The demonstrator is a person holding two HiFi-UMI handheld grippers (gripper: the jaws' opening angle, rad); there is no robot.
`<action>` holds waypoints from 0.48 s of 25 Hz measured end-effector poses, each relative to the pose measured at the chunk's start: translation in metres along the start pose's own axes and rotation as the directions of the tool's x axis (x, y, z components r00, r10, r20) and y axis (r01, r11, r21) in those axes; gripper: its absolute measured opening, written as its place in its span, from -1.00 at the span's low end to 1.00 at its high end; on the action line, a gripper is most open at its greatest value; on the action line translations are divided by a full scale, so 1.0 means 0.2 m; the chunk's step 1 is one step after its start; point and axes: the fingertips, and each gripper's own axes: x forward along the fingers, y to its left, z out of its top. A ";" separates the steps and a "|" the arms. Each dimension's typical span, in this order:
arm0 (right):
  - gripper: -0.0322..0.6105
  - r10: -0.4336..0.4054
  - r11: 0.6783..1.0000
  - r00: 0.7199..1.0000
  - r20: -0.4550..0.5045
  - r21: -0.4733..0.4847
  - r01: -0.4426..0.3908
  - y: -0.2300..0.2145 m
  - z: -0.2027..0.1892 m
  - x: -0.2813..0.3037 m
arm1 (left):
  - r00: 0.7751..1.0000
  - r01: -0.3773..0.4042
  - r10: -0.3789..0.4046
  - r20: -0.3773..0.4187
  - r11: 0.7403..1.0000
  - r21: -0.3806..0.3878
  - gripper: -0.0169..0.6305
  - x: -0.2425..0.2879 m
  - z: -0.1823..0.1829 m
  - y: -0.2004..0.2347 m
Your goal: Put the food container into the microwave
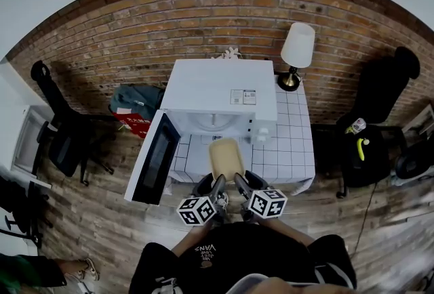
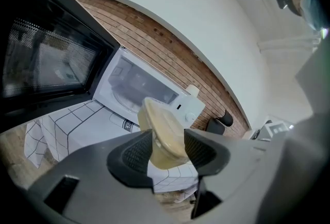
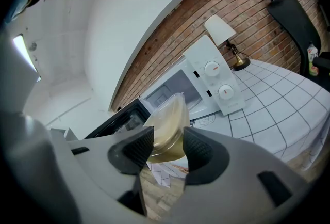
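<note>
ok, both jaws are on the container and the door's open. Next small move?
Probably carry the food container straight ahead into the microwave: left gripper and right gripper both clamp it just before the open cavity, and the door stands swung aside.

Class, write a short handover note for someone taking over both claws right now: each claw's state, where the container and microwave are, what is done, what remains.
Left claw: shut on the food container, at its near end.
Right claw: shut on the same container, beside the left.
Container: held in front of the microwave, not yet inside.
Done: door stands open; container picked up.
Left: carry it into the cavity, set it down, release.
</note>
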 end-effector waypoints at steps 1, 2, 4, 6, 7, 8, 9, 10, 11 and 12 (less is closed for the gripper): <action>-0.39 -0.002 1.000 1.000 0.001 0.000 0.002 0.00 0.01 0.02 | 1.000 0.002 -0.002 -0.003 1.000 0.001 -0.33 0.01 0.01 0.01; -0.39 -0.004 1.000 1.000 0.001 0.001 0.004 -0.01 0.02 0.04 | 1.000 0.004 -0.004 -0.006 1.000 0.003 -0.33 0.03 0.02 0.02; -0.39 -0.008 1.000 1.000 0.002 0.003 0.008 -0.01 0.03 0.08 | 1.000 0.007 -0.007 -0.012 1.000 0.007 -0.33 0.06 0.05 0.05; -0.39 -0.009 1.000 1.000 0.003 0.005 0.009 -0.01 0.05 0.12 | 1.000 0.010 -0.010 -0.013 1.000 0.007 -0.33 0.09 0.08 0.07; -0.39 -0.009 1.000 1.000 0.003 0.005 0.009 -0.01 0.06 0.14 | 1.000 0.011 -0.011 -0.013 1.000 0.007 -0.33 0.10 0.10 0.08; -0.39 -0.010 1.000 1.000 0.003 0.006 0.010 -0.01 0.07 0.17 | 1.000 0.011 -0.011 -0.014 1.000 0.008 -0.33 0.12 0.11 0.10; -0.39 -0.009 1.000 1.000 0.004 0.007 0.009 -0.01 0.08 0.19 | 1.000 0.011 -0.011 -0.015 1.000 0.010 -0.33 0.13 0.13 0.12; -0.39 -0.009 1.000 1.000 0.004 0.008 0.009 -0.01 0.08 0.21 | 1.000 0.011 -0.011 -0.017 1.000 0.011 -0.33 0.14 0.14 0.13; -0.39 -0.009 1.000 1.000 0.003 0.009 0.009 -0.01 0.09 0.24 | 1.000 0.011 -0.011 -0.019 1.000 0.013 -0.33 0.15 0.16 0.15; -0.39 -0.010 1.000 1.000 0.002 0.009 0.010 -0.01 0.10 0.26 | 1.000 0.012 -0.011 -0.022 1.000 0.014 -0.33 0.17 0.17 0.16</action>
